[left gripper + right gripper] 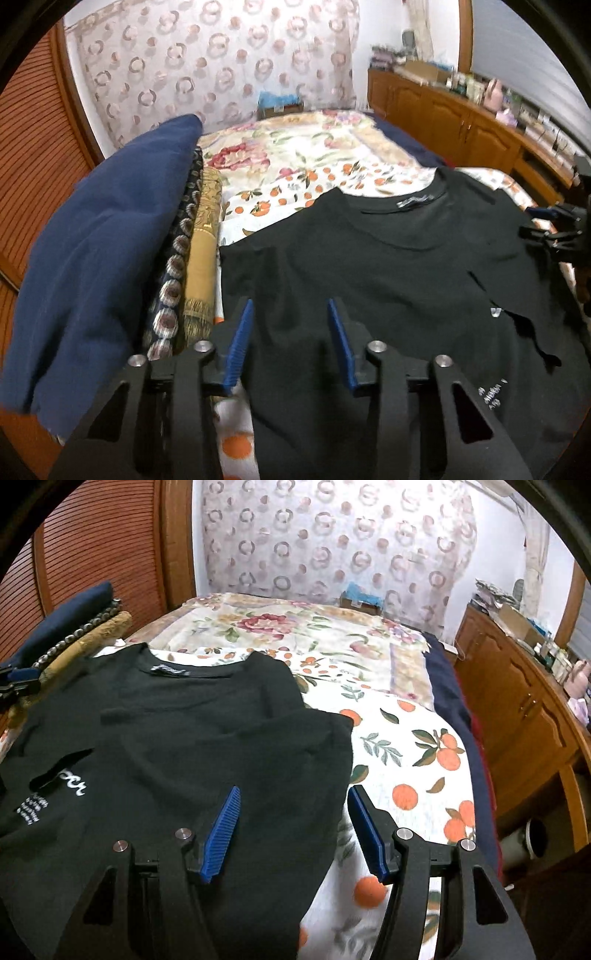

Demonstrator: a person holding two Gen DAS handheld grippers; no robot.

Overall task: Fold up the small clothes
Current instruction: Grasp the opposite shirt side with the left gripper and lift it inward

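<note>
Lying on the bed (417,738), one black T-shirt (369,277) is spread over the orange-print sheet (295,192), collar toward the far end, both sides folded in over the body. White lettering (72,786) shows through a gap in the folded cloth (partly covered, unreadable).

Two claws, one per hand. Left claw (291,343): blue pads spread apart, nothing between them, hanging over the shirt's near left part. Right claw (295,830): pads also spread, nothing pinched; left pad over the shirt's right edge, right pad over bare sheet. Whether either touches cloth, cannot tell.

Beside the shirt's left edge, three stacked textiles: one navy bundle (103,258), one dark piece with round motifs (173,288), one gold fringed piece (201,266). One floral blanket (295,144) covers the far half of the bed. One patterned curtain (332,546) hangs behind. One wooden cabinet run (517,709) stands to the right, its top cluttered with small items (too blurred to count).
</note>
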